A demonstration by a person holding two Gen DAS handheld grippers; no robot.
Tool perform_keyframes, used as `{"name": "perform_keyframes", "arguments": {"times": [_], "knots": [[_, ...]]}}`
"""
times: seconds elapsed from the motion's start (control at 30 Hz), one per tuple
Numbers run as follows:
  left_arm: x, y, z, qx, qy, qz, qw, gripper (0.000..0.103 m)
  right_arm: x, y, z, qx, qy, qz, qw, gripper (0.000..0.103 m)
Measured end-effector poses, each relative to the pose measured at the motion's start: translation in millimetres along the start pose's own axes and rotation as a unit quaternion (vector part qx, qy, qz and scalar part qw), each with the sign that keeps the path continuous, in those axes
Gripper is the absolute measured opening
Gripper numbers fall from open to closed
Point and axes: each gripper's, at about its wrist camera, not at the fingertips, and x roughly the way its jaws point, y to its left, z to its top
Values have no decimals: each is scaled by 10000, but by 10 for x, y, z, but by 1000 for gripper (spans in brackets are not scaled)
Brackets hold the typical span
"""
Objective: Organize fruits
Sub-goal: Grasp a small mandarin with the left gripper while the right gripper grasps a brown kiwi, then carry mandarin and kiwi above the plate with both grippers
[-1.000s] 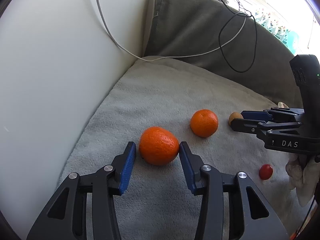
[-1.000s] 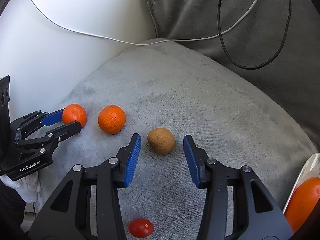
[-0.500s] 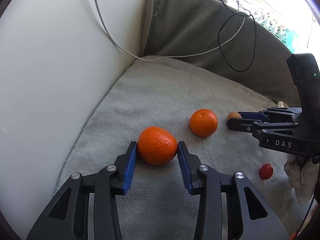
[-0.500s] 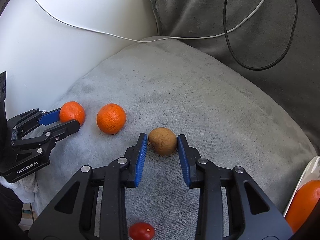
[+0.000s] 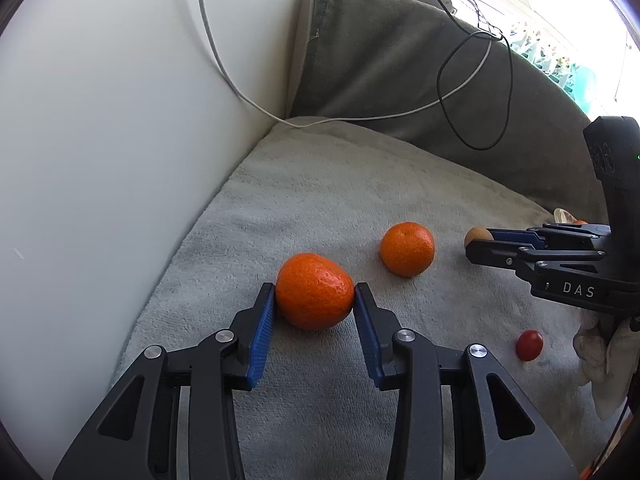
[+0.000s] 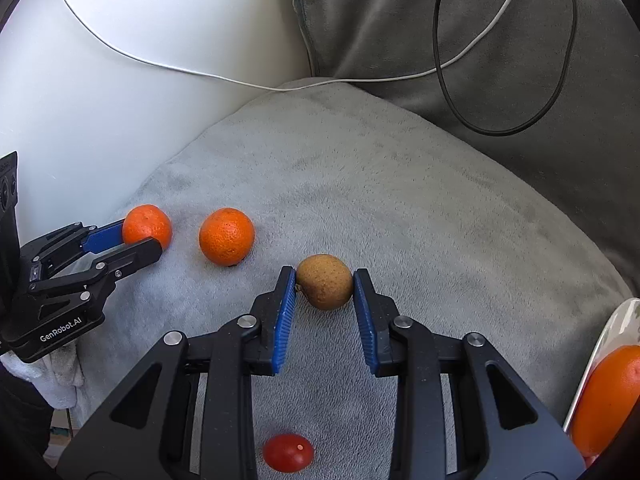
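My left gripper (image 5: 315, 300) is shut on an orange mandarin (image 5: 314, 297) that rests on the grey blanket (image 5: 340, 184); it also shows in the right wrist view (image 6: 146, 226). My right gripper (image 6: 324, 284) is shut on a brown kiwi-like fruit (image 6: 325, 287) on the same blanket; in the left wrist view that fruit (image 5: 477, 235) peeks past the right gripper's fingertips. A second mandarin (image 5: 407, 249) lies loose between the two grippers, also seen from the right wrist (image 6: 226, 236). A small red tomato (image 6: 288, 453) lies near the front, also in the left wrist view (image 5: 529, 345).
A white wall (image 5: 100, 140) borders the blanket on the left. A dark grey cushion (image 6: 460, 40) rises behind, with a white cable (image 6: 200, 74) and a black cable (image 6: 500, 132) draped over it. A white plate (image 6: 600, 352) holding an orange (image 6: 608, 400) sits at the right edge.
Both grippers have closed: the left jaws came together onto the mandarin and the right jaws onto the brown fruit. Both fruits still rest on the blanket.
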Motion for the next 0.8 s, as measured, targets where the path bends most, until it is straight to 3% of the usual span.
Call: {"name": "perform_keyframes", "arguments": {"times": [0.4, 0.8], "knots": [[-225, -133, 1, 47, -200, -167, 9997, 37, -557, -136, -185, 268, -494, -2, 9984, 31], [-374, -687, 47, 446, -344, -674, 9961, 37, -1317, -665, -519, 820, -1046, -387, 9904, 31]]}}
